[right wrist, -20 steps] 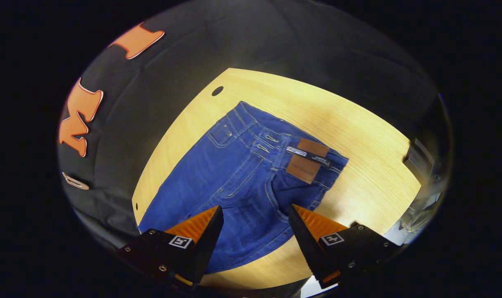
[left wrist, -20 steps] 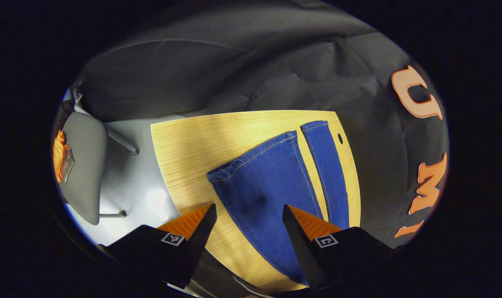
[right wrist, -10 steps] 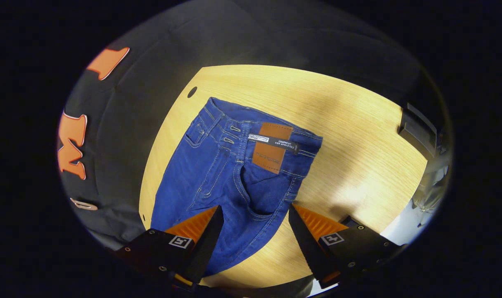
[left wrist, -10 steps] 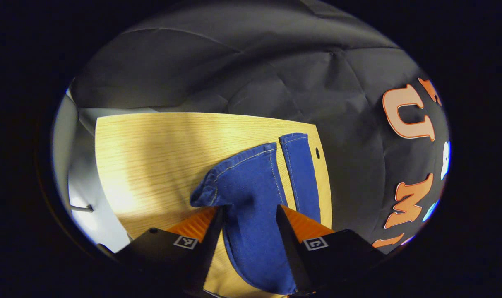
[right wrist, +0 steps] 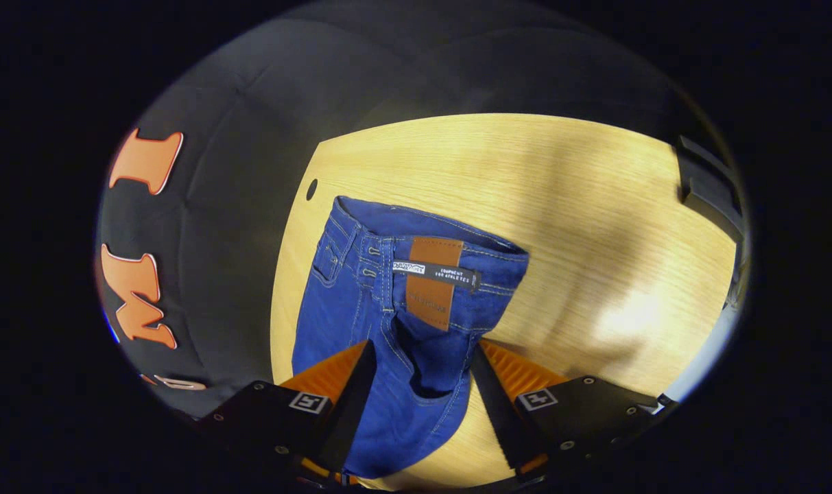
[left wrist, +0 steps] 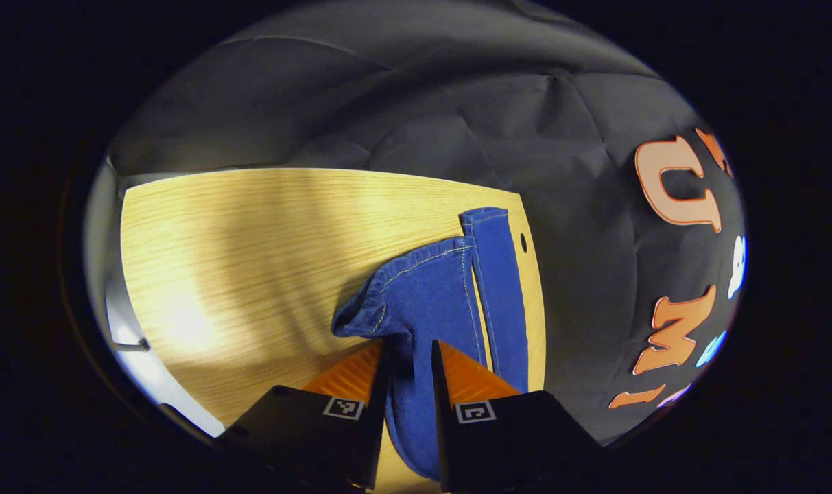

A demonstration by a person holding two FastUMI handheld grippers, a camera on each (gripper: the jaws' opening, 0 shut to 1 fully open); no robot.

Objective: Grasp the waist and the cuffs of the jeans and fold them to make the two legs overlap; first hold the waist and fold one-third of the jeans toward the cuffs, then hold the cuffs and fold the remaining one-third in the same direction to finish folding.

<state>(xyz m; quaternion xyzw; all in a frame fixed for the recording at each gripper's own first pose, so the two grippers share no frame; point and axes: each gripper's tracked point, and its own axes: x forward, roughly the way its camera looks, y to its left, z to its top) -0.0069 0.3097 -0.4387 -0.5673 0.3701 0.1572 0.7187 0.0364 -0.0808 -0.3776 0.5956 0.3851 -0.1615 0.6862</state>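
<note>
- Left tongs point(left wrist: 409, 357): fingers drawn nearly together with the near leg point(left wrist: 422, 302) of the jeans bunched between them; clamped on the denim a little short of the cuff, which curls up just ahead of the tips.
- Far leg point(left wrist: 501, 288): lies flat on the tabletop point(left wrist: 251, 240) just to the right of the tongs, its cuff beyond the lifted one; the two legs do not yet overlap.
- Right tongs point(right wrist: 419, 363): fingers set apart, straddling the seat of the jeans point(right wrist: 388, 302) below the waist; whether they press on the cloth cannot be told.
- Waistband patch point(right wrist: 433, 281): ahead of the right tongs, marking the waist end.
- Step in hand, by judgement: the first fold, bringing one leg over the other.
- Next move calls for: a firm hold at the waist end, then both ends carried sideways together so the legs align.
</note>
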